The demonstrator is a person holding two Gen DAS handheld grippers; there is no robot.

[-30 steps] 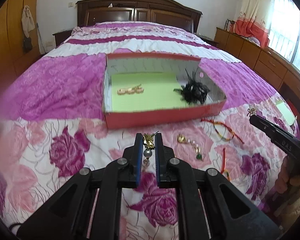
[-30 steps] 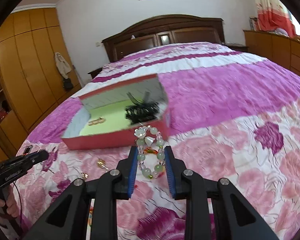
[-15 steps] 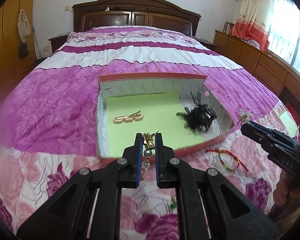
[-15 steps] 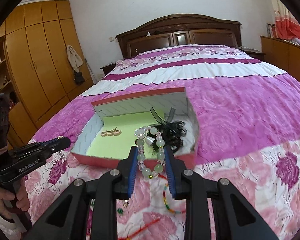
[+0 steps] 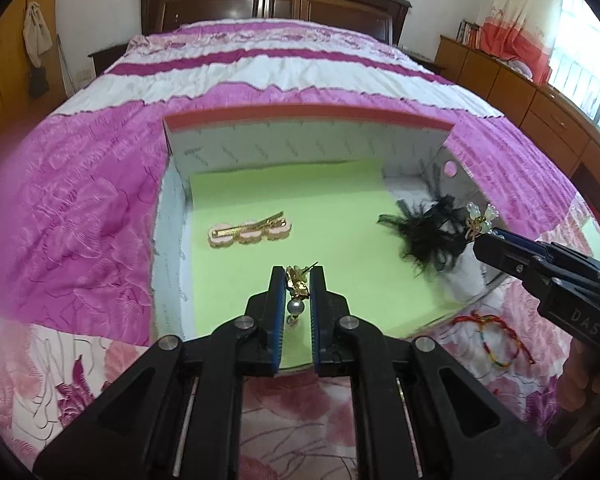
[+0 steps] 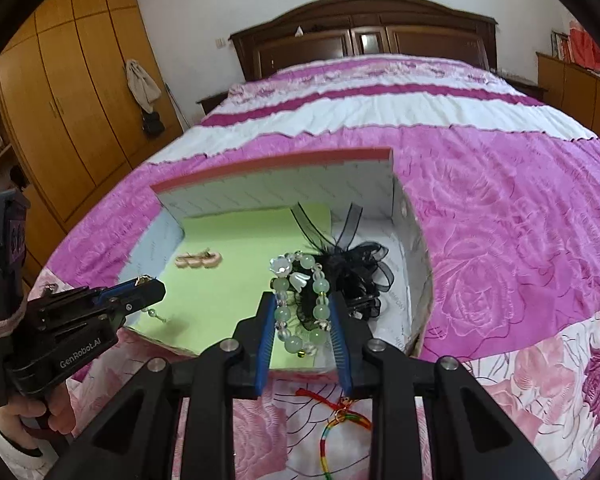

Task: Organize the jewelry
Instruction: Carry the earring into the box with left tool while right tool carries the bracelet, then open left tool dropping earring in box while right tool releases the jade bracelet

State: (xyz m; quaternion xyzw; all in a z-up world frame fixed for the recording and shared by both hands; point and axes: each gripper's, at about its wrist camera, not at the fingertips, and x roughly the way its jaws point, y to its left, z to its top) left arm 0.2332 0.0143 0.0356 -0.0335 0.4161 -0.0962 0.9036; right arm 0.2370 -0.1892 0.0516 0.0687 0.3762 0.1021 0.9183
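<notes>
The left gripper (image 5: 298, 280) is pinched narrow on a gold earring (image 5: 297, 286) whose grey pearl hangs between the blue pads, poised over the near part of the green liner (image 5: 300, 208) inside the red box (image 5: 300, 114); the right gripper (image 6: 302, 300) clasps a green bead bracelet (image 6: 300, 300), its loop wedged between the pads, above the box's right side near the black feather hairpiece (image 6: 352, 268). The step in hand looks like delivery into the box; both pieces are carried but neither is let go yet; the next move, I judge, calls for lowering each close to the liner and easing the jaws apart, so that the pearl does not bounce and the bracelet does not snag in the feathers.

The left view shows the pink-and-gold hair clip (image 5: 249, 233) lying flat on the liner's left, and a woven red cord (image 5: 496, 336) on the quilt (image 5: 80, 220) outside the box, right of it; it shows only the bracelet's top bead cluster. The right view gives the whole bracelet, the earring dangling side-on under the left gripper, and another coloured cord on the quilt below.
</notes>
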